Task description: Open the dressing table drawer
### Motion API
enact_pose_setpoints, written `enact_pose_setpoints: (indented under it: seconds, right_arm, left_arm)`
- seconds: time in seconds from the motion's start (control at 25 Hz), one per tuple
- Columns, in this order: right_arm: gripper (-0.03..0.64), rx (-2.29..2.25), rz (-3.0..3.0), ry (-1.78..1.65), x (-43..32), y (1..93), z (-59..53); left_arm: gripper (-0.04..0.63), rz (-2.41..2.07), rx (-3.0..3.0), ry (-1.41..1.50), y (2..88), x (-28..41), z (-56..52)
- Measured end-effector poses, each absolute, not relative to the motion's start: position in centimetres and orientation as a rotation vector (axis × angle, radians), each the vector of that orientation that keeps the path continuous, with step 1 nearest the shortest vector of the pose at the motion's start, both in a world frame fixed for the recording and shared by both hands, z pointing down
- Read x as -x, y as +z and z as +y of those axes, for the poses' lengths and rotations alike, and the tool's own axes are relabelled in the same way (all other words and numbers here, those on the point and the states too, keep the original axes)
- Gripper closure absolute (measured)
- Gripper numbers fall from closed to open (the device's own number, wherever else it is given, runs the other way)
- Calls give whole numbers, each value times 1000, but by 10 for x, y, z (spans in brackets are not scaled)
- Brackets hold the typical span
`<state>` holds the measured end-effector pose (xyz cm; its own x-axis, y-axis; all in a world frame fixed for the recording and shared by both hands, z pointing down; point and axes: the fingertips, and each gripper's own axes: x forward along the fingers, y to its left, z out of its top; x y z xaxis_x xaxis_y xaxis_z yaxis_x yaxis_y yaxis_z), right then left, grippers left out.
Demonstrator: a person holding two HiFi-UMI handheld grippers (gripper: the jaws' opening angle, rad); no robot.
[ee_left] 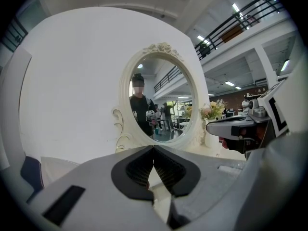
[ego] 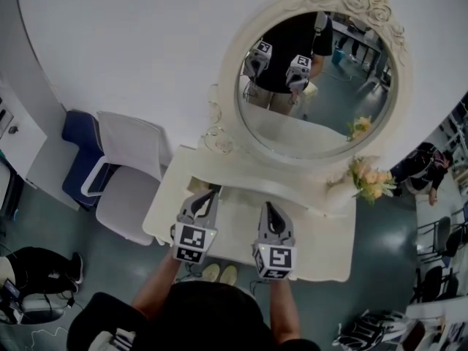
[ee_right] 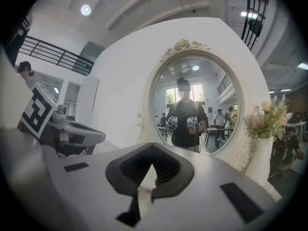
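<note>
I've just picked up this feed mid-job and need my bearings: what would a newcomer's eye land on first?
First, the big oval mirror in its ornate cream frame at the back of the white dressing table, reflecting the person who holds both grippers. Next, the pale flowers just right of it. Then the left gripper and right gripper, side by side over the tabletop, jaws together and holding nothing.

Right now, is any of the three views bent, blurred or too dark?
Head view: wide-angle bend curves the mirror frame and the wall, light even. Left gripper view: strong fisheye, black corners, bright ceiling lights. Right gripper view: same fisheye, mirror reflection sharp.
</note>
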<state>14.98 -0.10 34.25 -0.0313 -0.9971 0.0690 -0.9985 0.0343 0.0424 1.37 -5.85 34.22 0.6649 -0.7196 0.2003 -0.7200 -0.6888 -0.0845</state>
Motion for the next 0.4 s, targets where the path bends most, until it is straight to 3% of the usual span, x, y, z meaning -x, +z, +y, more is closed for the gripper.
enact_pose_setpoints:
  seconds: [0.4]
  right_arm:
    - [618, -2127, -2192, 23, -153, 347, -6]
  left_arm:
    - [592, -1230, -2859, 344, 347, -17, -63]
